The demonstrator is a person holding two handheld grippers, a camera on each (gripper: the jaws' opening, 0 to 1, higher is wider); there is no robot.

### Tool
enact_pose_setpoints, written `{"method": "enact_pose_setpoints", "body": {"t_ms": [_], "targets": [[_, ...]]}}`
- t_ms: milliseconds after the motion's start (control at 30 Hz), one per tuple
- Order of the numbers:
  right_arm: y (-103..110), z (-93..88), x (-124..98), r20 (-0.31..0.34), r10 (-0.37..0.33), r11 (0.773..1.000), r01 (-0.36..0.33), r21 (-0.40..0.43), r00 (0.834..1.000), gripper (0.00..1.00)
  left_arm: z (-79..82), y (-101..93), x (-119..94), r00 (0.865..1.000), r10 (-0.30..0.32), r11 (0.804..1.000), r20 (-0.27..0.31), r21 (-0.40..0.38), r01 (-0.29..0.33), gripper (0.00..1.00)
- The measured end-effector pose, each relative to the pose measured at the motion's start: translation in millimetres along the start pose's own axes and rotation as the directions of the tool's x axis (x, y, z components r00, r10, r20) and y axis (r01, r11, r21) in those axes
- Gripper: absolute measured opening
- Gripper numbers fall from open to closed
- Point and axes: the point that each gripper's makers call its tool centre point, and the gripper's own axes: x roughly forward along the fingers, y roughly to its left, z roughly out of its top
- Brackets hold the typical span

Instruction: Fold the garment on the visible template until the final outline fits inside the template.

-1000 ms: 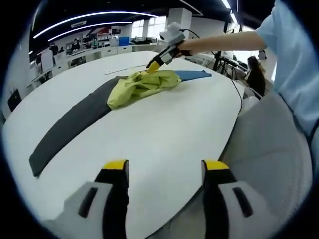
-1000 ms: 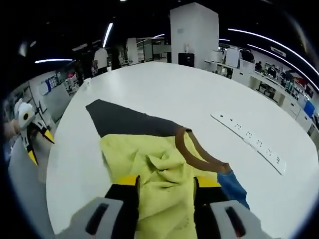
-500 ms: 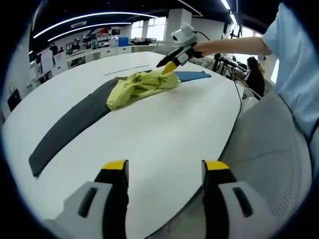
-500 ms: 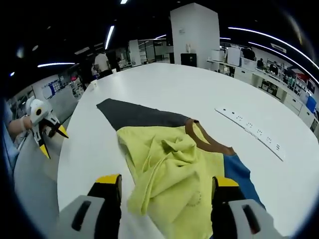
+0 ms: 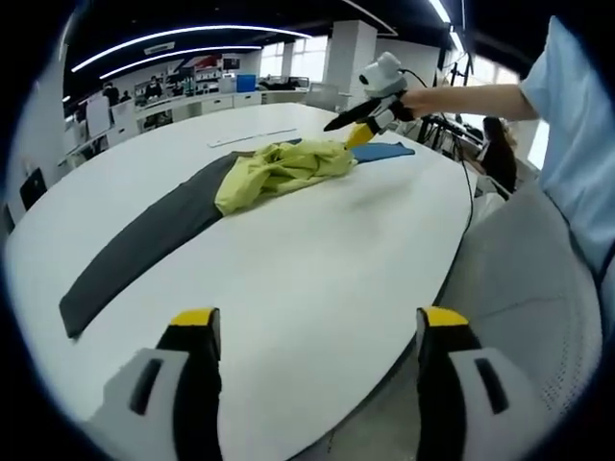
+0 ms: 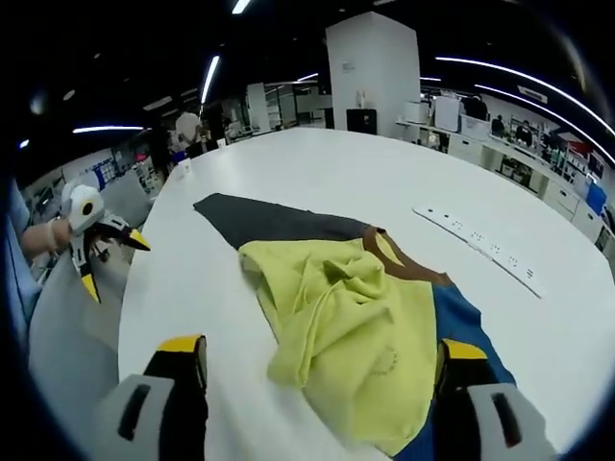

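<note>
Here the yellow garment (image 6: pixel 351 322) lies crumpled on the dark template (image 6: pixel 274 223).

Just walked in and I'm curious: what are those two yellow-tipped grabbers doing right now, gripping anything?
Left gripper: open, jaws wide apart, empty, over the white table.
Right gripper: open, holding nothing, jaws either side of the yellow garment.

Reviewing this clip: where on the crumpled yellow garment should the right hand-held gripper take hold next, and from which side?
Probably the near bottom edge of the yellow garment, coming in low from the right hand-held gripper's own side. That hem lies thin and flat at the table edge, facing the open jaws; the bunched folds toward the brown collar would gather several layers.
</note>
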Motion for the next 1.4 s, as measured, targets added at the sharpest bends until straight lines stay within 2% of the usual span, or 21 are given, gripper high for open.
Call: {"method": "enact_pose_setpoints", "body": {"t_ms": [233, 367, 533, 667, 867, 1133, 1333, 1400], "targets": [[1, -4.5, -12, 0.007, -0.019, 1.000, 0.019, -0.004, 1.000, 1.00, 7.9, 9.4, -2, 0.999, 0.028, 0.998, 0.046, -0.052, -0.026, 0.97], [1, -4.6, -15, 0.024, -0.025, 1.000, 0.025, -0.002, 0.999, 1.00, 17.1, 9.8, 1, 0.997, 0.024, 0.997, 0.074, -0.069, -0.019, 0.97], [4, -4.8, -18, 0.040, -0.028, 1.000, 0.028, 0.013, 0.999, 0.96, 26.4, 7.1, 11, 0.997, -0.004, 0.999, 0.078, -0.052, 0.009, 0.93], [6, -7.2, -21, 0.042, -0.030, 0.999, 0.029, 0.015, 0.999, 0.81, 33.9, 8.7, 16, 0.997, -0.011, 0.999, 0.082, -0.037, 0.014, 0.92], [8, -5.1, -23, 0.073, -0.016, 0.998, 0.012, 0.054, 0.997, 0.57, 55.0, 17.6, 26, 0.993, -0.012, 0.999, 0.117, -0.043, 0.017, 0.87], [16, -13.0, -16, 0.058, 0.025, 0.994, -0.031, 0.104, 0.998, 0.35, 62.4, 14.3, 30, 0.992, -0.032, 0.999, 0.124, -0.036, 0.037, 0.83], [15, -19.6, -6, 0.053, 0.036, 0.982, -0.045, 0.182, 0.998, 0.23, 64.9, 10.2, 31, 0.990, -0.066, 0.996, 0.125, -0.058, 0.074, 0.69], [17, -19.1, -4, 0.062, 0.047, 0.975, -0.060, 0.214, 0.997, 0.19, 67.6, 10.2, 32, 0.990, -0.067, 0.996, 0.126, -0.056, 0.075, 0.67]]}}
